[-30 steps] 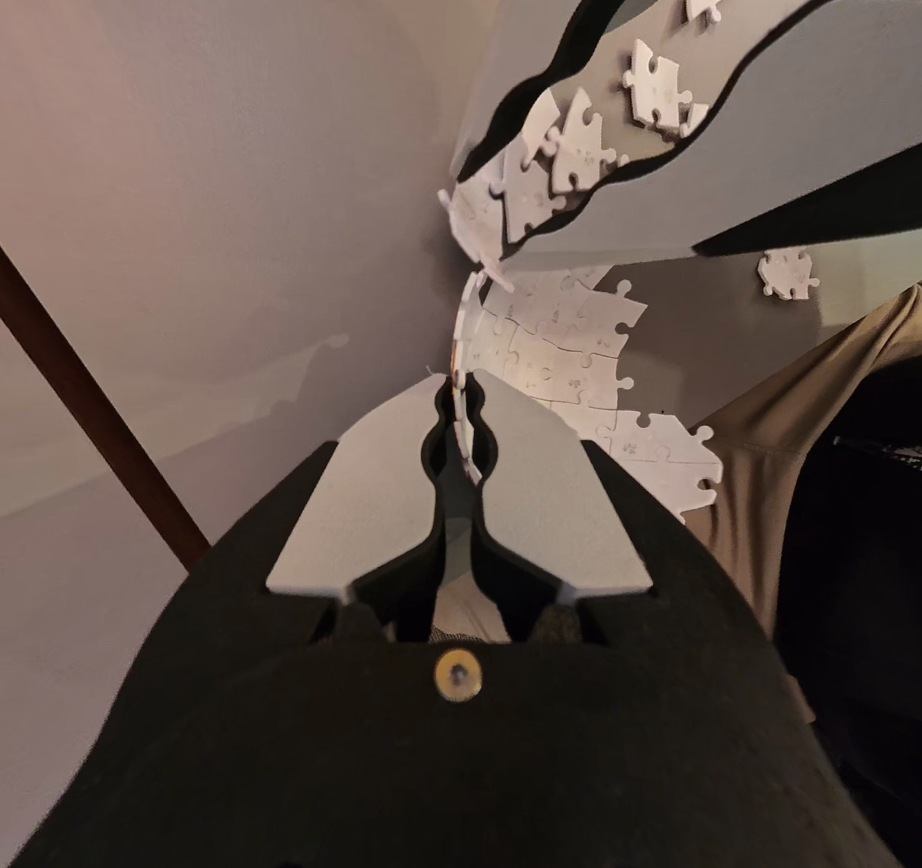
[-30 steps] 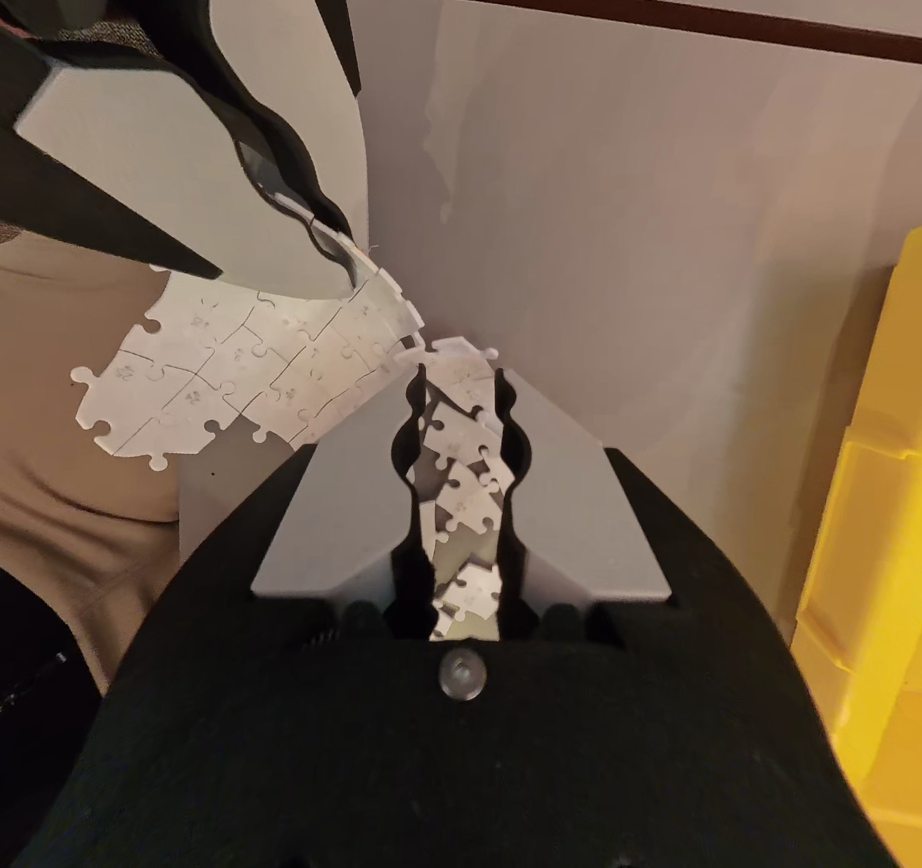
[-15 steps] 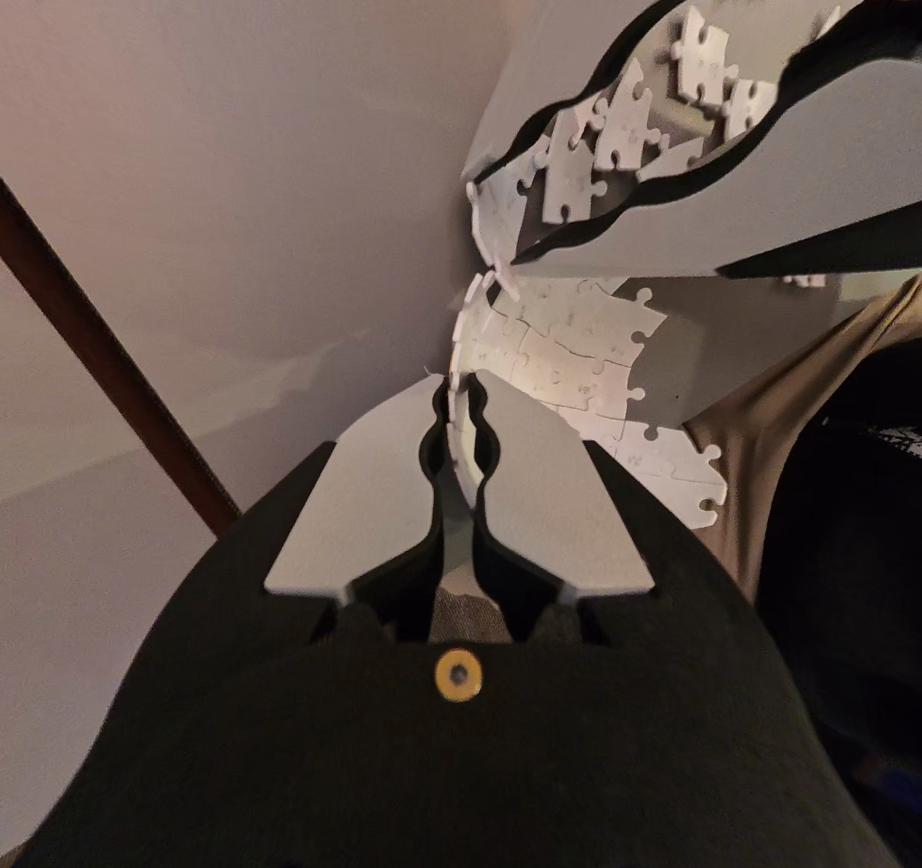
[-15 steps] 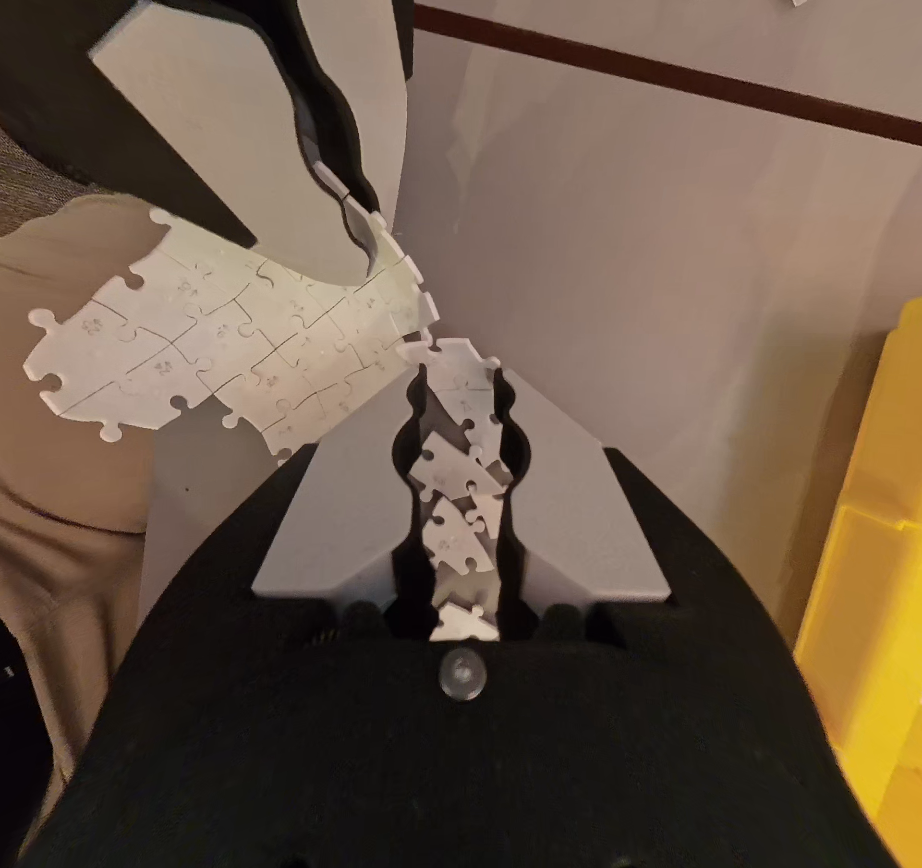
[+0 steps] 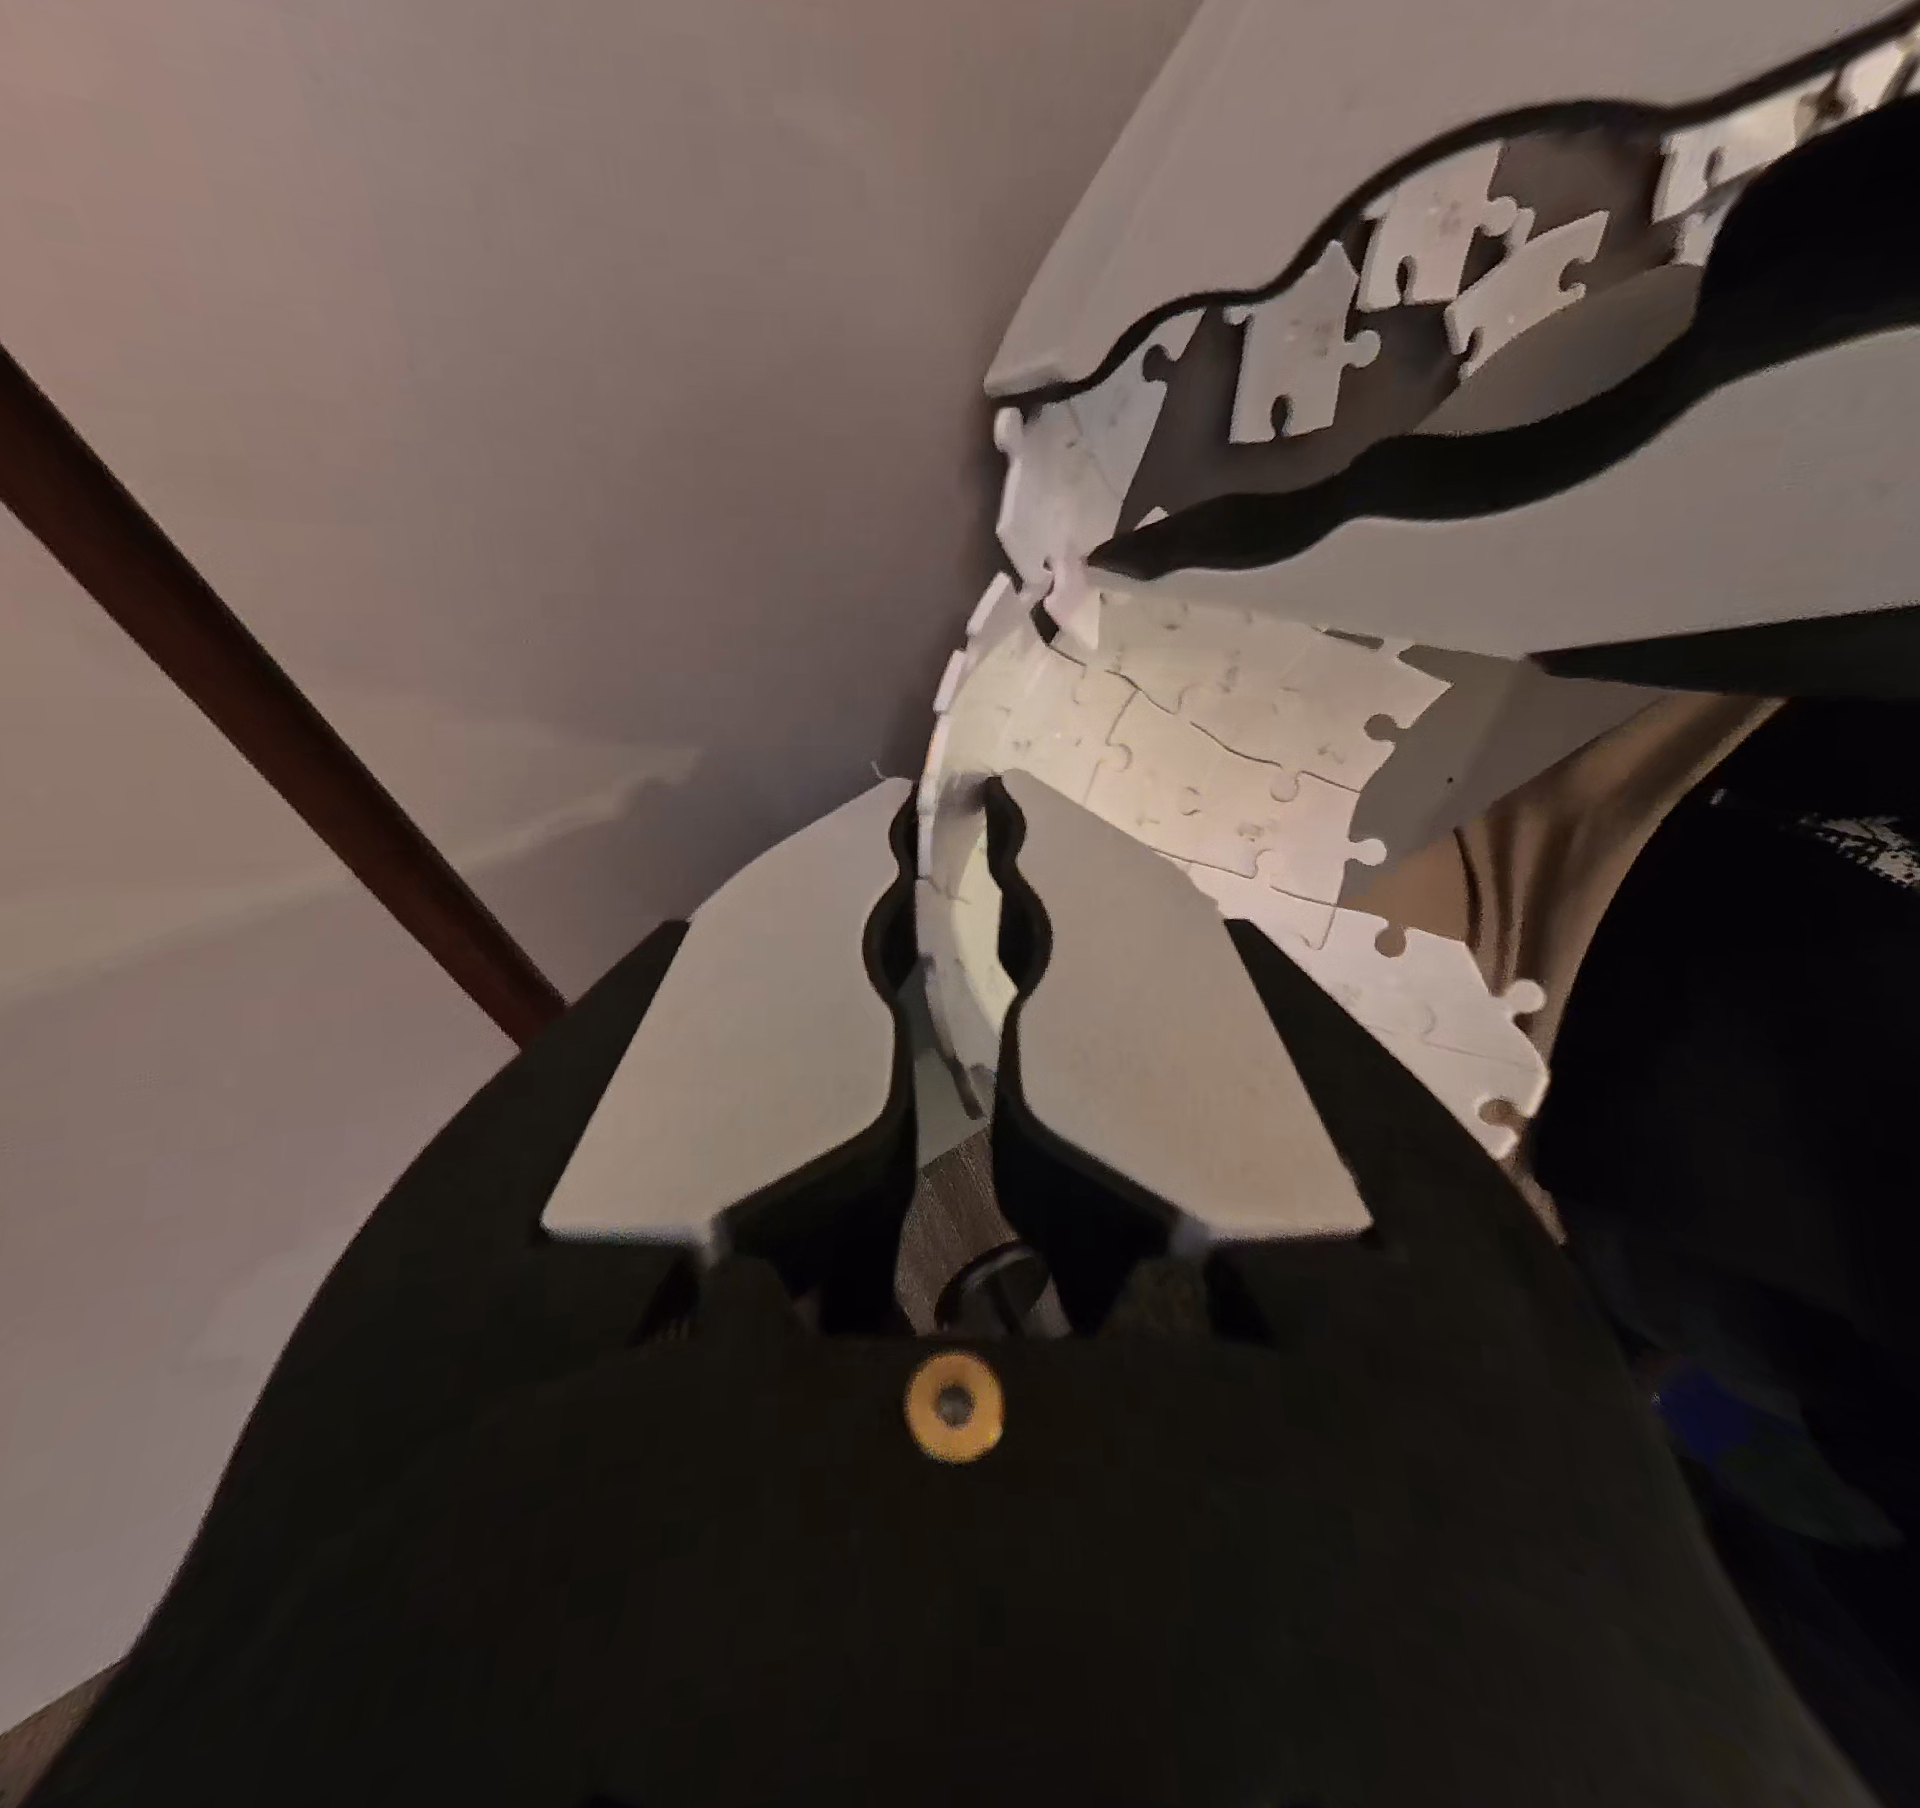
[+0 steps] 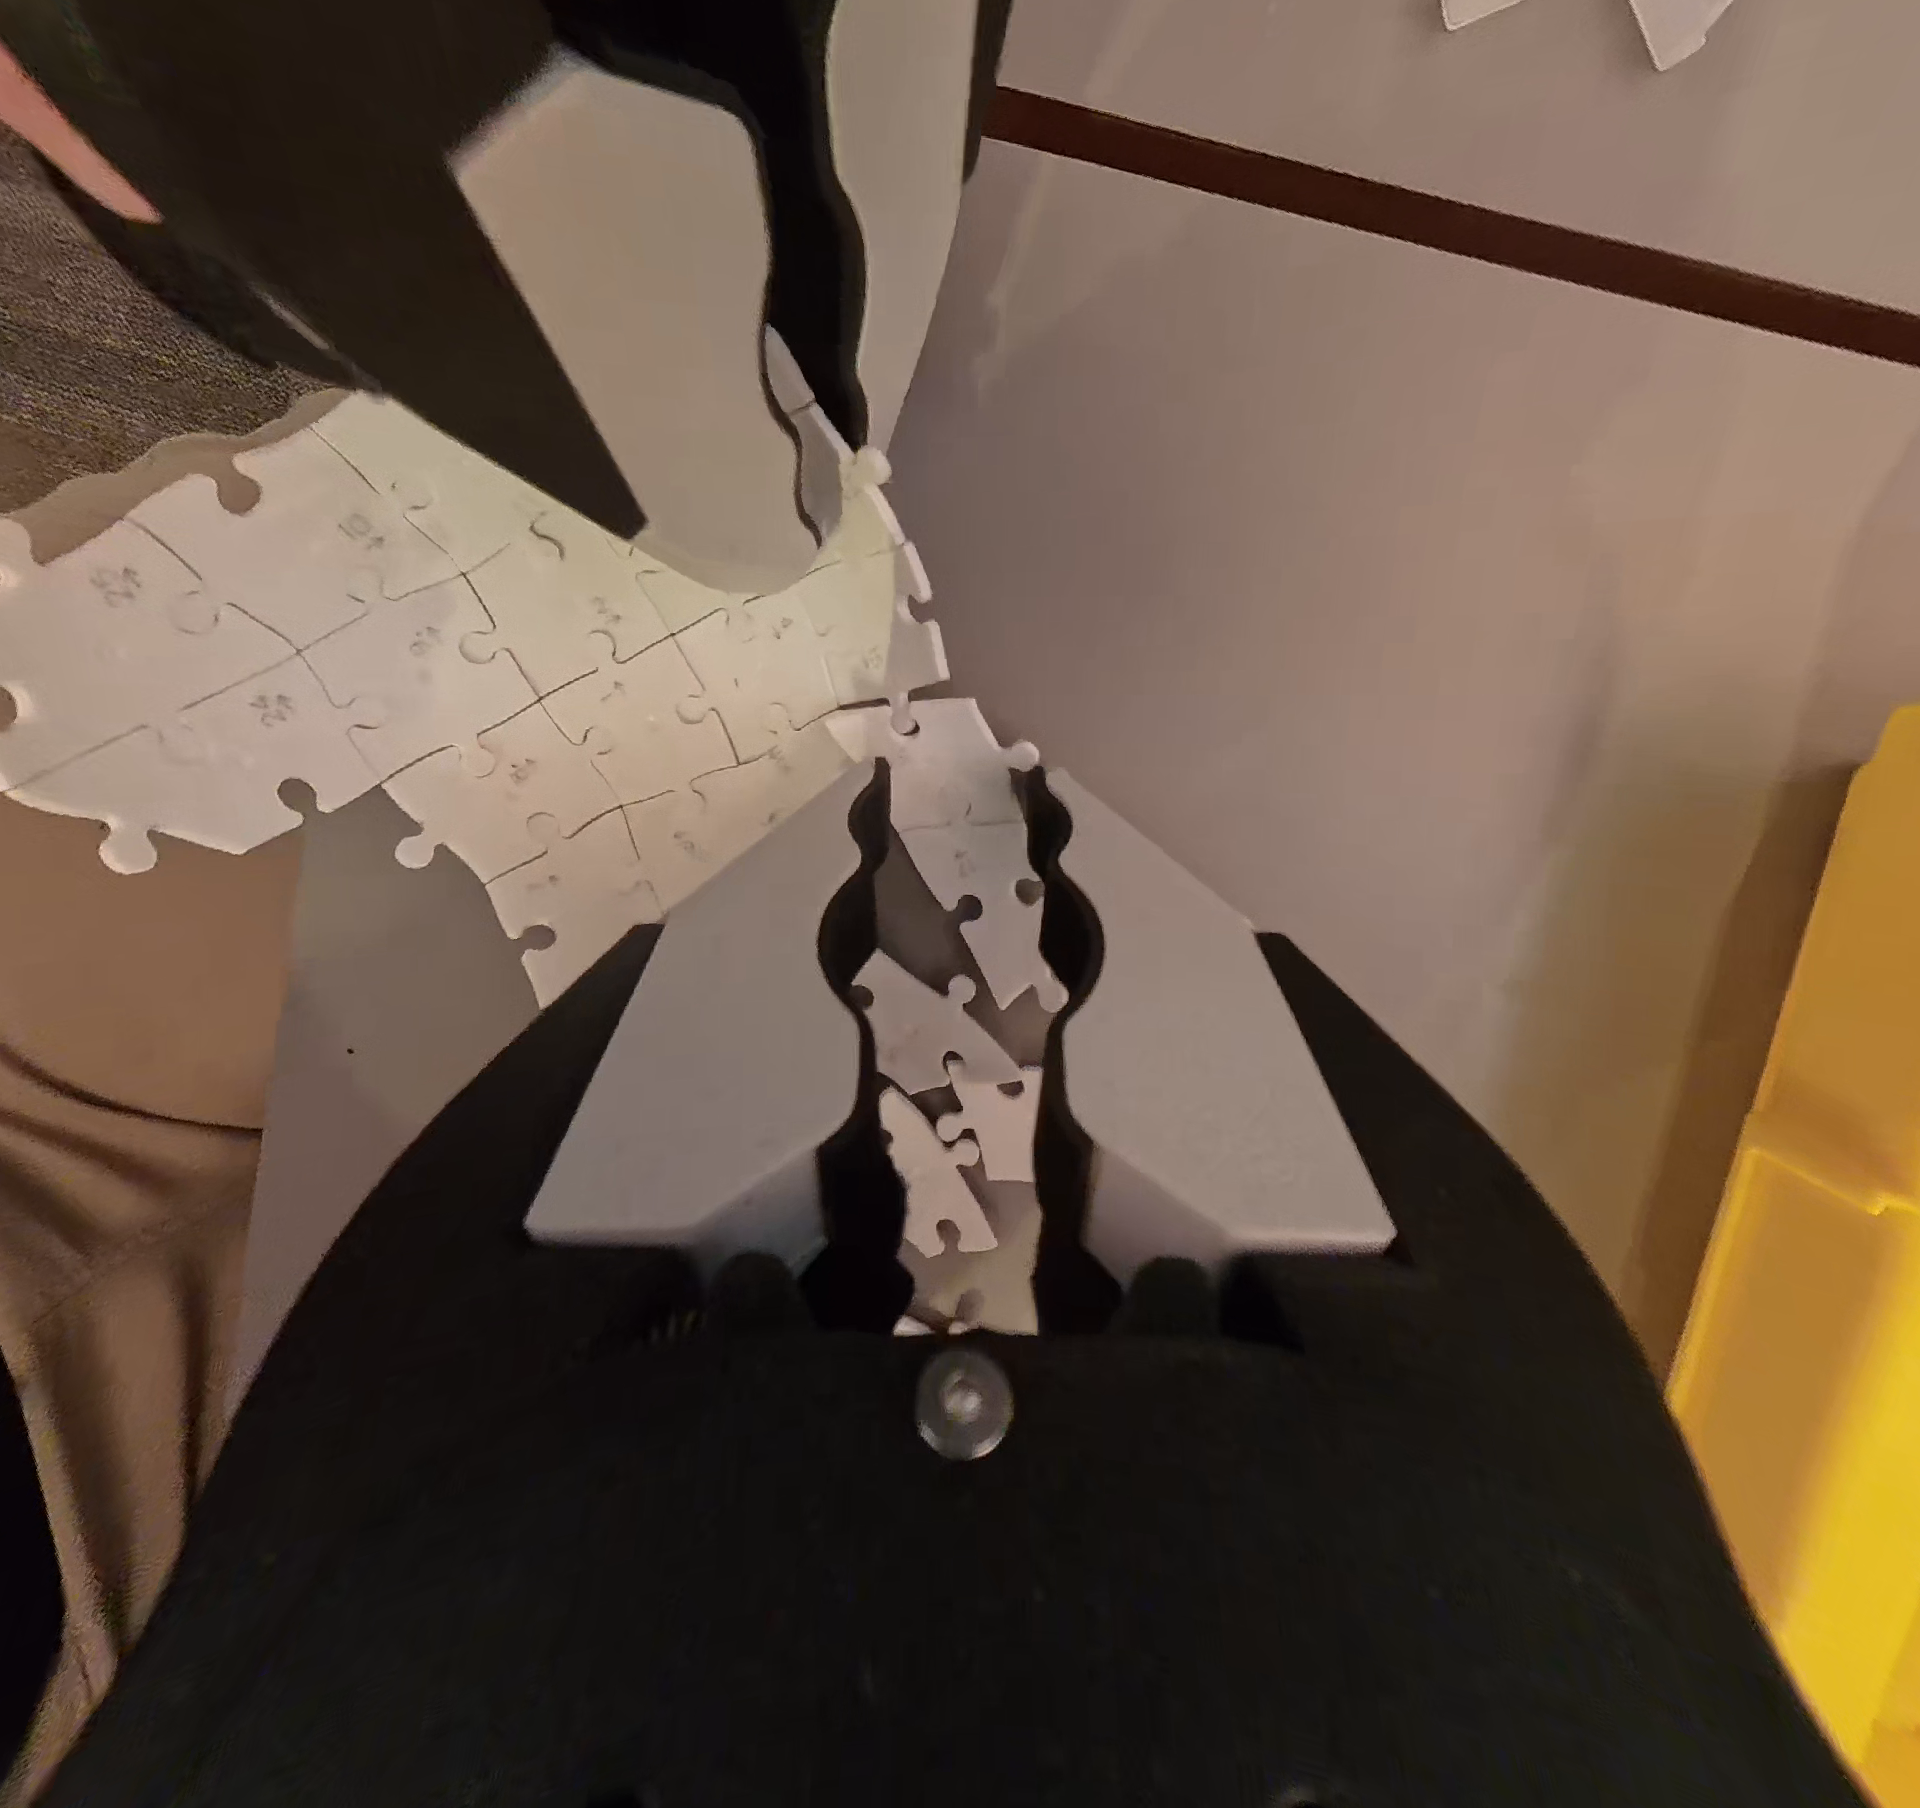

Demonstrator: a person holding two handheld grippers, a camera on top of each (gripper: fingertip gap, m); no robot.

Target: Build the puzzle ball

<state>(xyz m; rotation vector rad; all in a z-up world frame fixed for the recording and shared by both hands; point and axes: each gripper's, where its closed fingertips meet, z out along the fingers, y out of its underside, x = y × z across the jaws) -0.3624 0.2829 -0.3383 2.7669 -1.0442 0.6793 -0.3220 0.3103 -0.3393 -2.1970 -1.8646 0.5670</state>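
**Two tongs meet at the edge of a curved puzzle sheet**

The left tongs (image 5: 951, 802) are nearly closed, pinching the rim of a curved sheet of joined white puzzle pieces (image 5: 1226, 750). That sheet sweeps away to the right of the left tongs' tips, bowed like part of a shell, with knobs along its free edge; in the right wrist view it spreads leftward from the tips (image 6: 436, 678).

The right tongs (image 6: 956, 771) stand a narrow gap apart and grip a single white piece (image 6: 961, 750) across its width at their tips. This piece sits just beside the sheet's edge, its corner touching or almost touching it; whether the tabs have locked cannot be told. In the left wrist view the right tongs (image 5: 1049, 501) come in from the upper right, directly above the left tongs' tips.

Loose puzzle pieces (image 6: 951, 1135) show through the gap behind the right tongs' fingers, lying on the grey worktop (image 6: 1351, 719). A yellow bin (image 6: 1808, 1343) stands to the right of the right tongs.
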